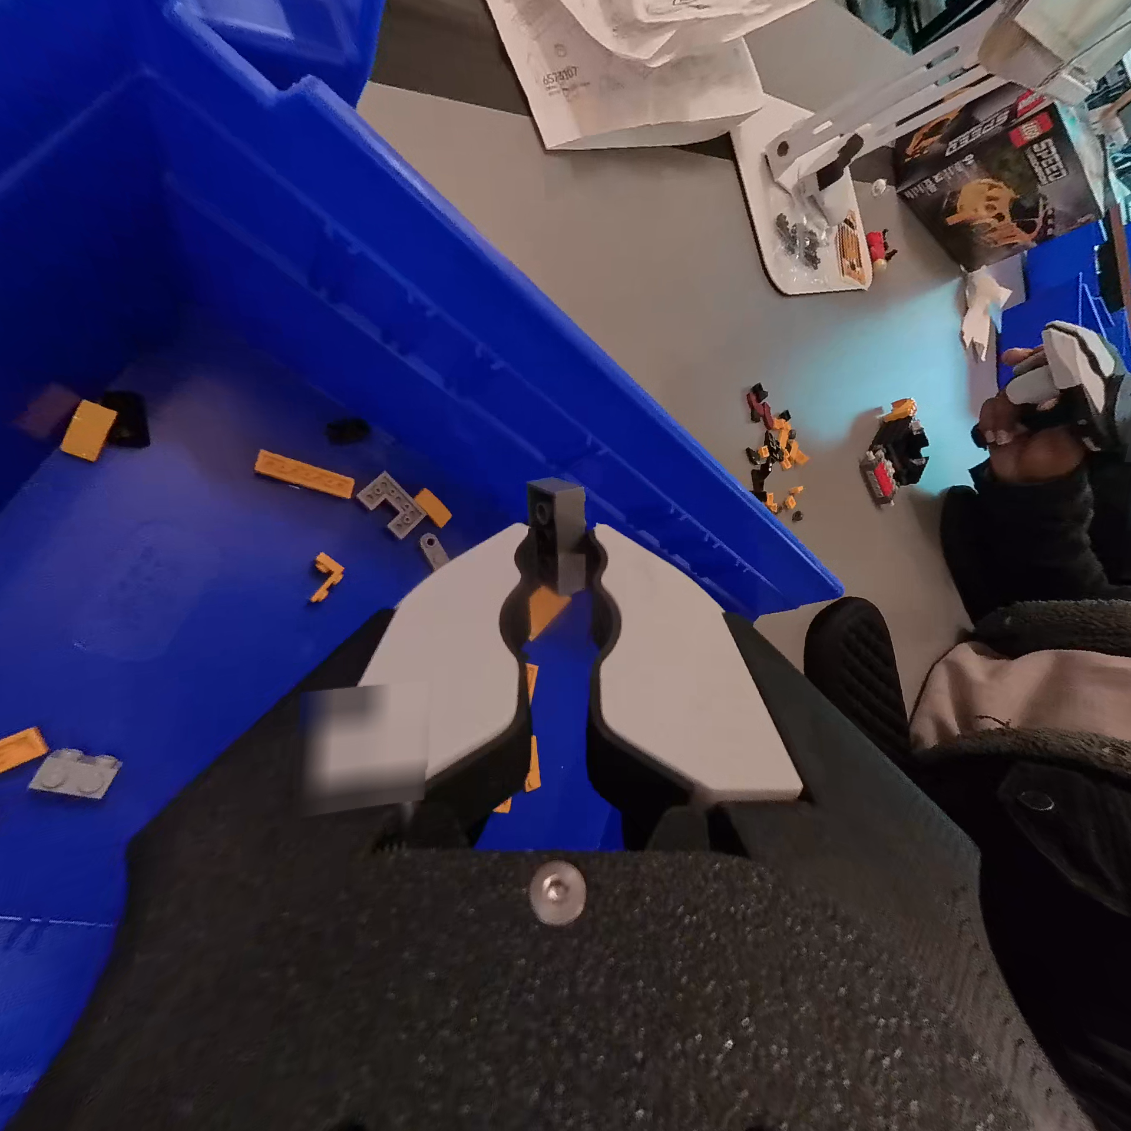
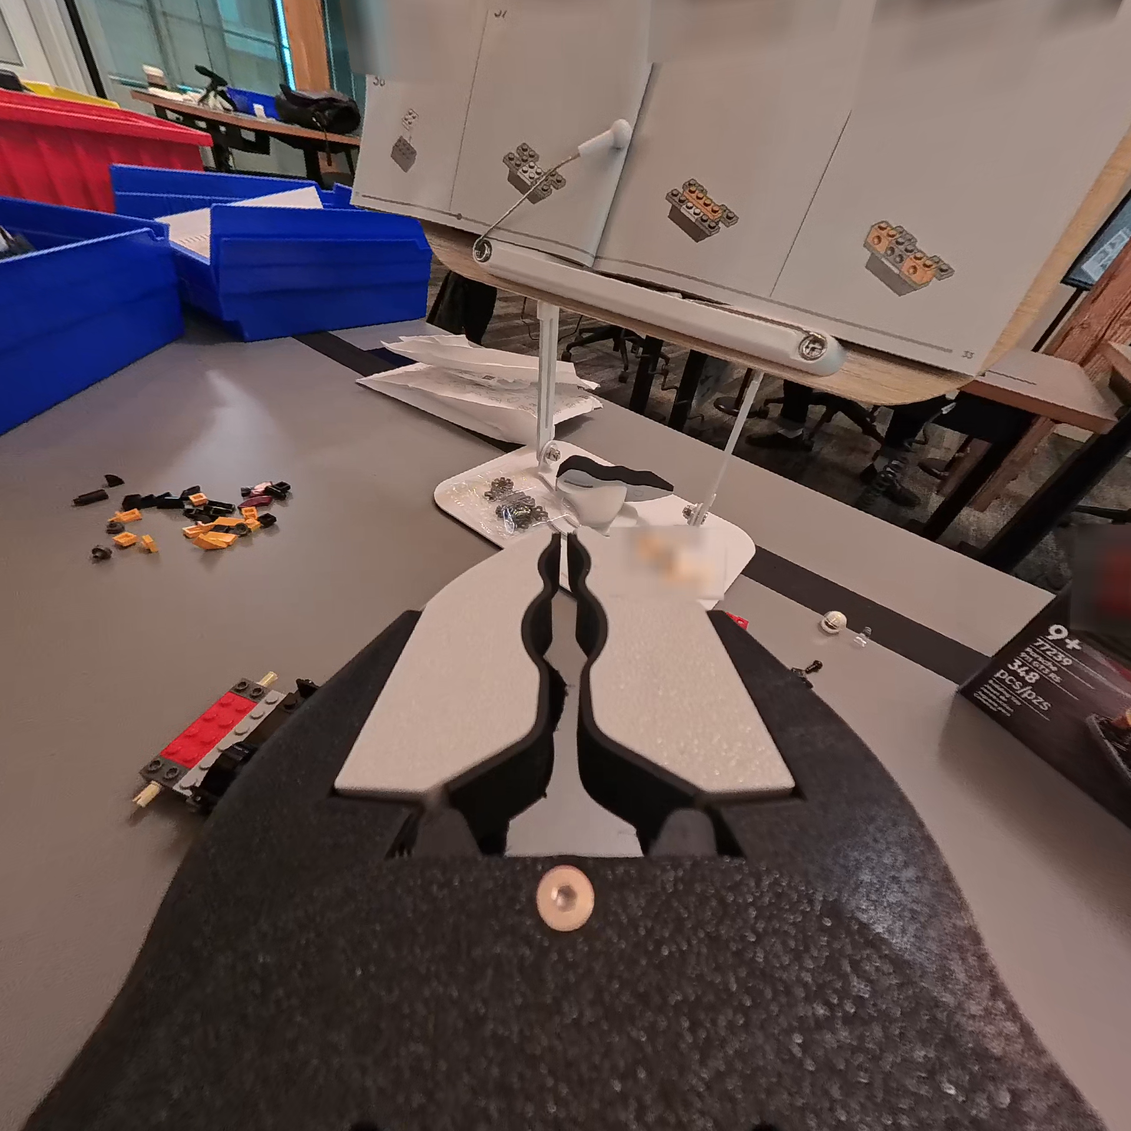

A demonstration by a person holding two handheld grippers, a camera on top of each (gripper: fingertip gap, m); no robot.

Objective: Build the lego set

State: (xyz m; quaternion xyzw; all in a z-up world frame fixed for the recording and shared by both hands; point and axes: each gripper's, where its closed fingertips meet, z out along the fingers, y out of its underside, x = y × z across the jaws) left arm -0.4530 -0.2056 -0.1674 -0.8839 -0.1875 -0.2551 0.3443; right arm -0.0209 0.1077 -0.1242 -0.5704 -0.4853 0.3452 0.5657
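1. A grey table [image 2: 257, 391] carries everything
2. Blue bins [image 2: 294, 263] stand along its far left
3. A loose pile of small black and orange pieces [image 2: 196, 511] lies near the middle
4. A partly built red, grey and black assembly [image 2: 208, 740] sits closer in
5. The white stand base [image 2: 734, 544], white papers [image 2: 483, 385] and a dark box [image 2: 1052, 704] rest toward the right

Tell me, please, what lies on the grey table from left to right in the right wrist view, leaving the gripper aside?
Blue bins → loose pile of orange and black lego pieces → partly built red, grey and black lego assembly → white base of the instruction stand → small white round piece → black lego box.
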